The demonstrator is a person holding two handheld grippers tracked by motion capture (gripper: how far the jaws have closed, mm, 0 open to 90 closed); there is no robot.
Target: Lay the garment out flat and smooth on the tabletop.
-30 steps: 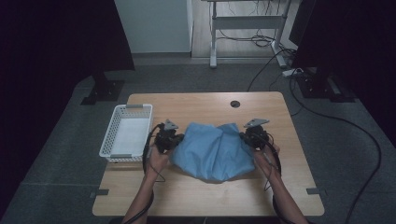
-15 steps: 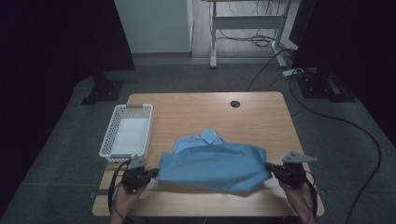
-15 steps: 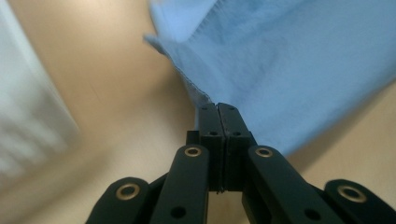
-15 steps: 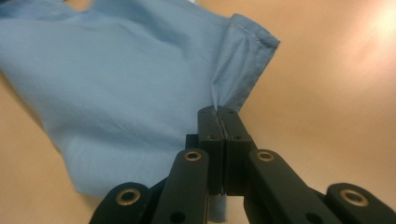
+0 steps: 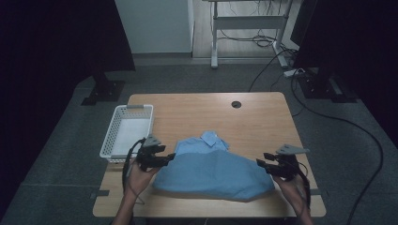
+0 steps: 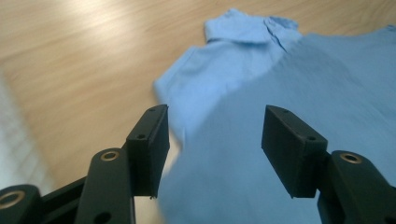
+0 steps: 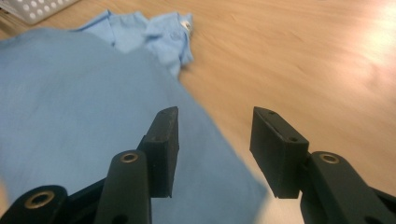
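A soft, smooth blue shirt (image 5: pixel 213 171) lies folded on the wooden table (image 5: pixel 263 122) beside a white mesh basket (image 5: pixel 126 129), long axis crosswise, collar toward the far edge. The left gripper (image 5: pixel 168 159) and right gripper (image 5: pixel 261 165) flank it, jaws just opened, gripping nothing.

A lab or test room, by the look of it. One bare wooden table (image 5: pixel 211 112) stands on grey carpet (image 5: pixel 70 140), black curtains (image 5: pixel 51 42) hang at both sides, and cables (image 5: pixel 356 126) snake over the floor to a power strip (image 5: pixel 293 72). Behind it stands a metal desk frame (image 5: pixel 244 28) strung with wires. A white basket (image 5: pixel 126 129) sits on the table.
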